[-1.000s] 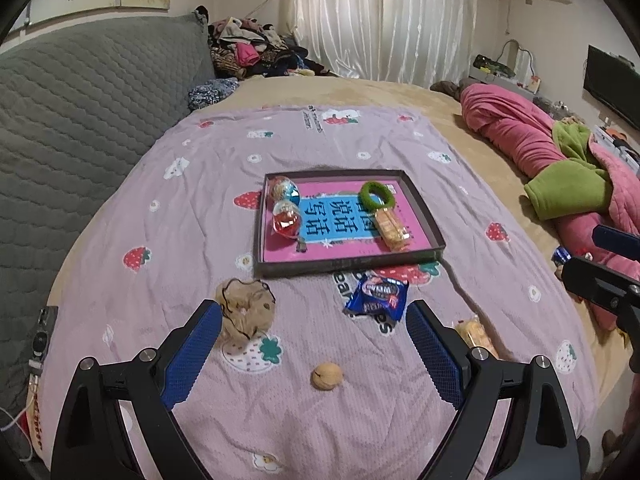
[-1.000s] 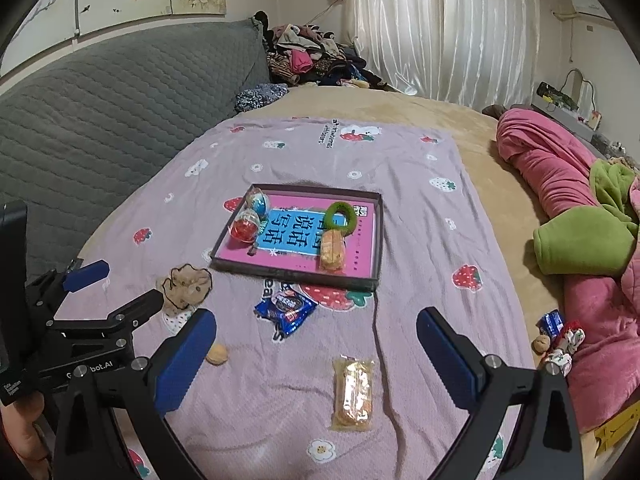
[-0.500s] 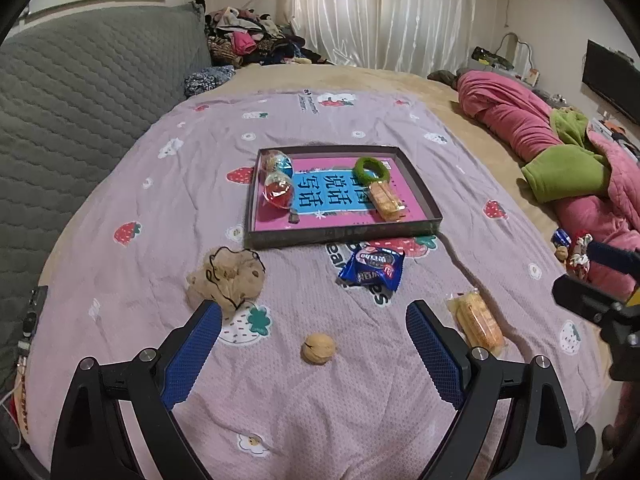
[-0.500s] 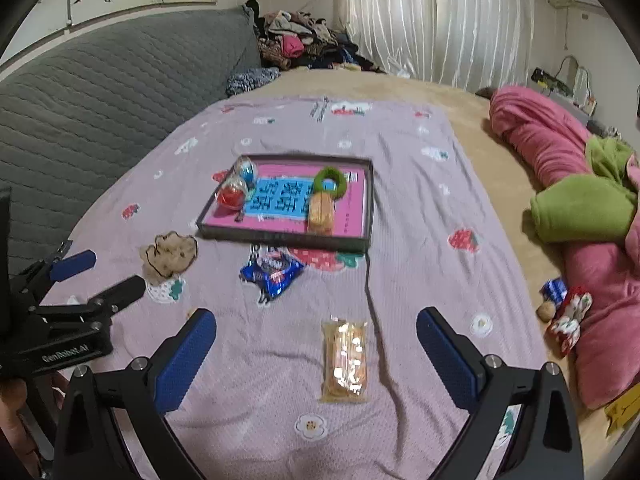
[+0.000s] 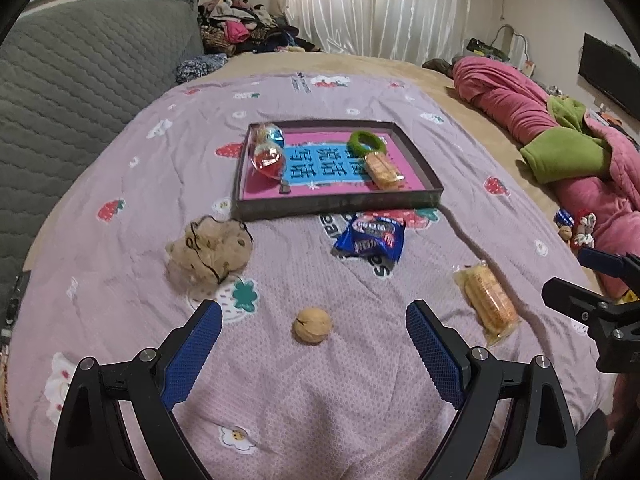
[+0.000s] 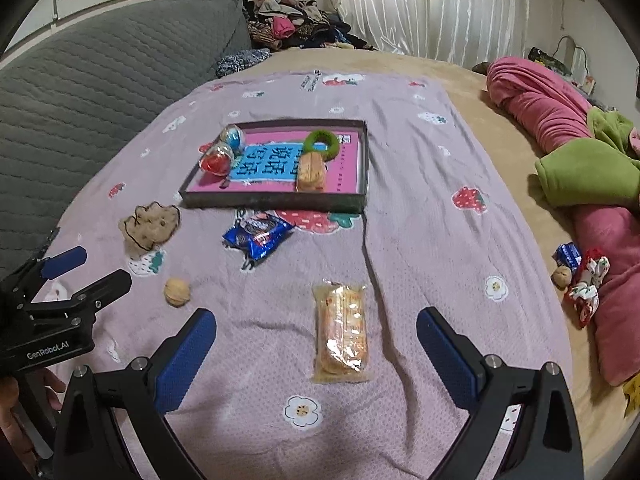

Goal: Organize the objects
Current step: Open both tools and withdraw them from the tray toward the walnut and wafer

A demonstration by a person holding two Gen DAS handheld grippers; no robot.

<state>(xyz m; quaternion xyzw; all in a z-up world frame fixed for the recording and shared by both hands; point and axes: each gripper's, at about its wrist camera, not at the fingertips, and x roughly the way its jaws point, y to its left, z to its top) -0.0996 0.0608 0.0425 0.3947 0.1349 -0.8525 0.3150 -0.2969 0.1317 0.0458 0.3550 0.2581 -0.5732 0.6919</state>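
Note:
A dark shallow tray [image 5: 336,202] [image 6: 272,201] lies mid-bed holding two clear capsule balls [image 5: 269,155], a green ring [image 5: 366,143] and a wrapped biscuit [image 5: 384,166]. Loose on the purple sheet in front of it are a beige scrunchie [image 5: 210,254] [image 6: 150,226], a blue snack packet [image 5: 370,236] [image 6: 258,234], a walnut [image 5: 312,325] [image 6: 177,291] and a wrapped biscuit pack [image 5: 490,300] [image 6: 342,332]. My left gripper [image 5: 314,316] hangs open just above the walnut. My right gripper [image 6: 316,322] hangs open over the biscuit pack. Neither holds anything.
A grey quilted headboard [image 5: 72,80] runs along the left. A pink and green blanket [image 6: 580,152] lies at the right, with a small blue packet, a walnut [image 6: 561,276] and a patterned scrunchie beside it. Clothes are piled at the back.
Both grippers have sunk toward the sheet, so the loose objects look larger. The walnut now sits between the left fingers' line and the biscuit pack between the right's. Jaws stayed wide.

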